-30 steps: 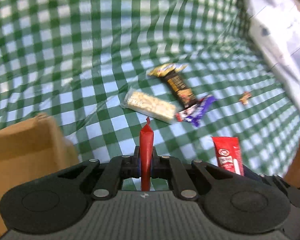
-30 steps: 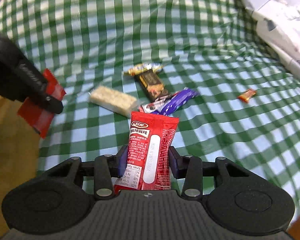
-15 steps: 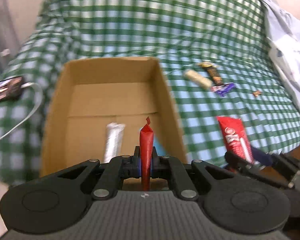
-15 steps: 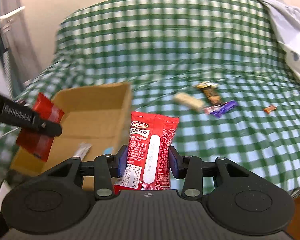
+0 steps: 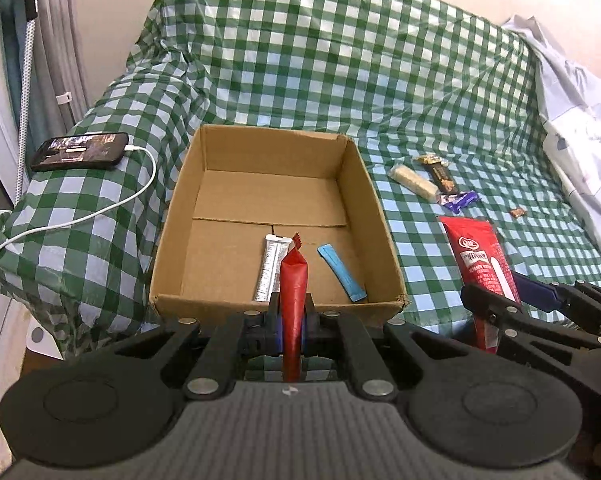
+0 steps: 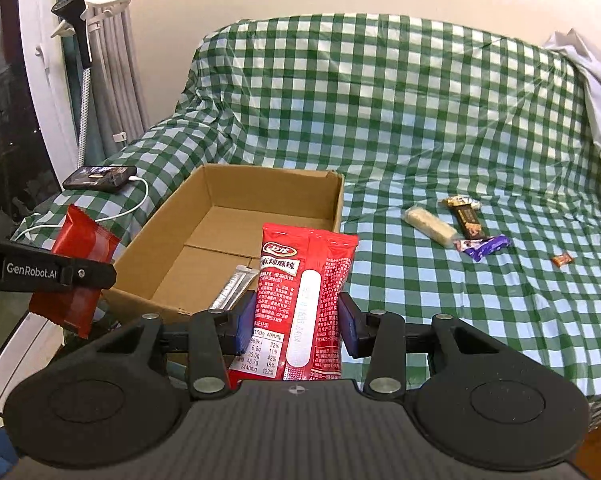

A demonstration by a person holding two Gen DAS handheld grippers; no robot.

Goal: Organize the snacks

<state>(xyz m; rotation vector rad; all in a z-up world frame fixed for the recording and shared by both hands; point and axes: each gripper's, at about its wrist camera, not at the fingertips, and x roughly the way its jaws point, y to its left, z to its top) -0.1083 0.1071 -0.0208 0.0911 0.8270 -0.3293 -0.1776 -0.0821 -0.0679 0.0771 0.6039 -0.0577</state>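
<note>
My left gripper (image 5: 292,318) is shut on a small red snack packet (image 5: 293,280), held edge-on just in front of the near wall of an open cardboard box (image 5: 374,204). Inside the box lie a silver bar (image 5: 271,266) and a blue stick (image 5: 341,272). My right gripper (image 6: 296,324) is shut on a larger red snack pack (image 6: 306,280), held upright to the right of the box (image 6: 162,220). In the right wrist view the left gripper (image 6: 80,272) with its red packet (image 6: 82,240) shows at the left.
On the green checked cover lie a pale rice bar (image 5: 412,178), a brown bar (image 5: 440,172), a purple wrapper (image 5: 462,200) and a small orange candy (image 5: 517,212). A phone (image 5: 80,151) with a white cable (image 5: 100,210) rests on the left armrest. White cloth (image 5: 572,120) is piled at the right.
Both grippers have drawn back and up from the loose snacks and swung left, each keeping its red pack. The cardboard box has come fully into view in front of them.
</note>
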